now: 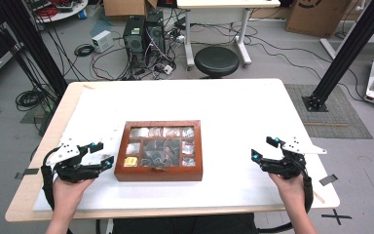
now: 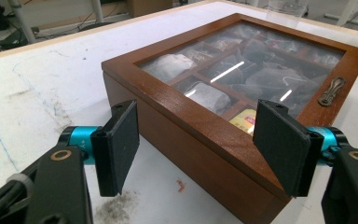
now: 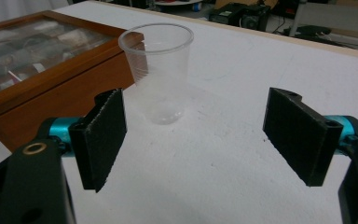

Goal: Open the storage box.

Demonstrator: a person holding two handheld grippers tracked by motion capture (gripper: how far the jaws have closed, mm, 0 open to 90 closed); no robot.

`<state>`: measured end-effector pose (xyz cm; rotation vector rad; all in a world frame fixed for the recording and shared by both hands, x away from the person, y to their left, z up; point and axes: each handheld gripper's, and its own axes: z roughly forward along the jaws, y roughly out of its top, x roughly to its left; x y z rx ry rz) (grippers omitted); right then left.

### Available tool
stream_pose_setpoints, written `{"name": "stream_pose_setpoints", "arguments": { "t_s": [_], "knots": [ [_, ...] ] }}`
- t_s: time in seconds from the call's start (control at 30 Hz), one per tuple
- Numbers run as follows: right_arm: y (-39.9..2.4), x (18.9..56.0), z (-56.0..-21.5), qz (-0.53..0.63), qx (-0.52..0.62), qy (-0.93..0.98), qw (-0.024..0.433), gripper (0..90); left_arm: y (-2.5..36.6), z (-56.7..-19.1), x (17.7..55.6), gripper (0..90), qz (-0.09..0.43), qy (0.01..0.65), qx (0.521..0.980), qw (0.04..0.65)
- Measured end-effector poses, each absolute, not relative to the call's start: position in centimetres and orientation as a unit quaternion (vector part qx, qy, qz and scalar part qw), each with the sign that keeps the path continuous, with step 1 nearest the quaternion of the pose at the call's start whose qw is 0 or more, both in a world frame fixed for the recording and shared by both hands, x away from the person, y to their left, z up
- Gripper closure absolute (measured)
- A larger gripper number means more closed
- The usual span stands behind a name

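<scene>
A white table (image 1: 253, 107) with a pale wooden edge carries everything here. Near its middle, toward the person's side, sits a wooden tea box (image 1: 158, 150) with a glass lid – its lid is shut, and through the glass the compartments show pale wrapped tea bags, with one yellow packet (image 1: 131, 162) in the near left corner. A small metal clasp (image 2: 332, 91) lies on the front rail of the lid.

The left gripper (image 1: 103, 155) is held just beside the box's left side, its jaws spread wide apart and holding nothing; in the left gripper view the near corner of the box stands between and beyond the two black pads. The right gripper (image 1: 264, 149) is held well to the right of the box, over bare table, jaws likewise wide apart and empty.

A clear plastic cup (image 3: 157, 70) stands upright just beside the box's right side – seen ahead of the right gripper's jaws, apart from them.
</scene>
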<state>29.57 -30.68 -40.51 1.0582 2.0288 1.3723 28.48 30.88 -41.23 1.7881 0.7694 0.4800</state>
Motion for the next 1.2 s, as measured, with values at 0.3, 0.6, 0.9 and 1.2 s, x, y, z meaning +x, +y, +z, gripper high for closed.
{"name": "stream_pose_setpoints", "arguments": {
  "t_s": [0.3, 0.6, 0.9, 1.2],
  "knots": [
    [-30.3, 30.0, -40.5, 0.503, 0.376, 0.744, 0.229, 21.9, 30.9, -41.7, 27.7, 31.4, 0.199, 0.324, 0.761, 0.526],
    [-30.3, 30.6, -40.7, 0.496, 0.392, 0.739, 0.234, 21.9, 31.0, -41.9, 27.3, 30.7, 0.192, 0.323, 0.764, 0.524],
    [-30.4, 30.5, -40.6, 0.495, 0.395, 0.735, 0.241, 21.9, 30.2, -42.3, 26.7, 30.5, 0.175, 0.304, 0.780, 0.519],
    [-30.6, 30.5, -40.6, 0.495, 0.399, 0.732, 0.248, 21.9, 30.0, -42.4, 26.3, 30.0, 0.164, 0.298, 0.783, 0.520]
  ]
}}
